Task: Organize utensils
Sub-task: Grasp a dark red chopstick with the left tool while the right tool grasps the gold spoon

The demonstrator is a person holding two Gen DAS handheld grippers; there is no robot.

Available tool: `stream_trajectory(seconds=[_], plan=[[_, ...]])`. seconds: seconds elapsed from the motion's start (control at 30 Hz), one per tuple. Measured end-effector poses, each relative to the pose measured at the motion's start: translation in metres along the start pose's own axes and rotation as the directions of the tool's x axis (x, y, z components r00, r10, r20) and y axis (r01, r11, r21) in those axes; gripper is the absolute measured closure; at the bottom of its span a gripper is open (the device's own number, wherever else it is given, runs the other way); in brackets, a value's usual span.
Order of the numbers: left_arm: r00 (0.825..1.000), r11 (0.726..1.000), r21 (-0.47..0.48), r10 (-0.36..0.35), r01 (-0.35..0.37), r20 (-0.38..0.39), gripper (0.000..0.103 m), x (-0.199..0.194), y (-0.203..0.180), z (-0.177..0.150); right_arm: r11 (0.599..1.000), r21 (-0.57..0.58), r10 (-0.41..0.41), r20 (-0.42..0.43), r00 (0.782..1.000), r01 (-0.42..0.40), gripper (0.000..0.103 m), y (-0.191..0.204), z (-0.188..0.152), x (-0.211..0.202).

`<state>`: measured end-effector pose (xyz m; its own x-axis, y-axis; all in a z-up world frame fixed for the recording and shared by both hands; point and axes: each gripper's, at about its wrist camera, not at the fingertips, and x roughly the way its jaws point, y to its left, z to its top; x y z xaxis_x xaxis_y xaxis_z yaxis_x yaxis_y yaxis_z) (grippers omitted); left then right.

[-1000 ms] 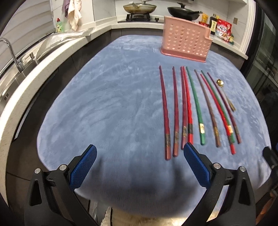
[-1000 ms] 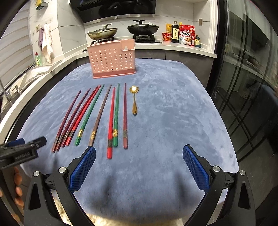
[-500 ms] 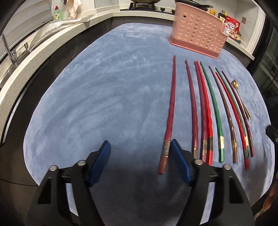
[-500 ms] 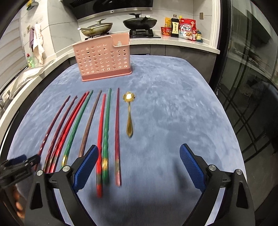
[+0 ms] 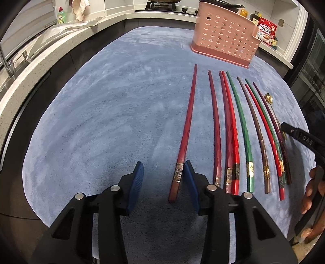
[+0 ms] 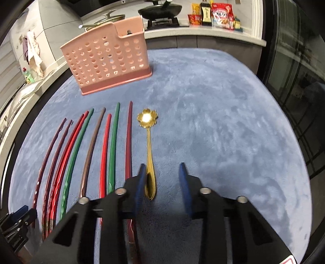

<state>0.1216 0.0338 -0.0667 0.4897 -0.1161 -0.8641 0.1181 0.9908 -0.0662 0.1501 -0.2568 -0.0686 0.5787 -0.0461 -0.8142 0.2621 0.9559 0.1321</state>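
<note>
Several red, green and brown chopsticks (image 5: 231,130) lie side by side on a blue-grey mat (image 5: 113,113), also in the right wrist view (image 6: 105,150). My left gripper (image 5: 162,180) is open low over the mat; the thick end of the leftmost dark red chopstick (image 5: 185,138) lies between its jaws, against the right pad (image 5: 190,182). My right gripper (image 6: 162,182) is open, with the handle of a gold flower-bowl spoon (image 6: 149,154) between its jaws beside the left pad (image 6: 141,182). A pink perforated utensil holder (image 6: 107,58) stands at the far end, also in the left wrist view (image 5: 223,32).
The mat (image 6: 223,121) covers a counter island. A sink faucet (image 5: 6,58) and dish soap (image 5: 62,17) are at the left. A stove with pans (image 6: 160,10) and food packets (image 6: 221,14) line the back counter. A glass wall (image 6: 294,61) is at the right.
Both grippers moved forward and down toward the mat and narrowed their opening. The left one now straddles the leftmost chopstick's end; the right one now straddles the spoon handle.
</note>
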Motion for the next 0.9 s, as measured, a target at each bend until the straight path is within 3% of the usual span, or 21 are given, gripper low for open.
stream_trajectory(seconds=[0.37,0.5,0.77,0.9], plan=[[0.999,0.999,0.011,-0.046,0.046,-0.009,0.087,-0.001,-0.005,-0.002,1.0,-0.02,0.016,0.016,1.0,-0.016,0.089,0.003,-0.015,-0.004],[0.998,0.998,-0.002,-0.064,0.064,-0.008,0.088,-0.002,-0.002,-0.002,0.999,-0.033,0.019,0.015,1.0,-0.018,0.091,0.006,-0.021,-0.008],[0.998,0.998,-0.002,-0.066,0.066,0.004,0.085,-0.003,-0.004,-0.006,0.999,-0.023,0.045,0.003,0.999,-0.045,0.087,0.005,-0.025,-0.011],[0.999,0.999,0.017,-0.047,0.047,0.018,0.086,-0.004,-0.008,-0.009,0.999,-0.03,0.041,0.012,0.999,-0.04,0.093,0.005,-0.027,-0.012]])
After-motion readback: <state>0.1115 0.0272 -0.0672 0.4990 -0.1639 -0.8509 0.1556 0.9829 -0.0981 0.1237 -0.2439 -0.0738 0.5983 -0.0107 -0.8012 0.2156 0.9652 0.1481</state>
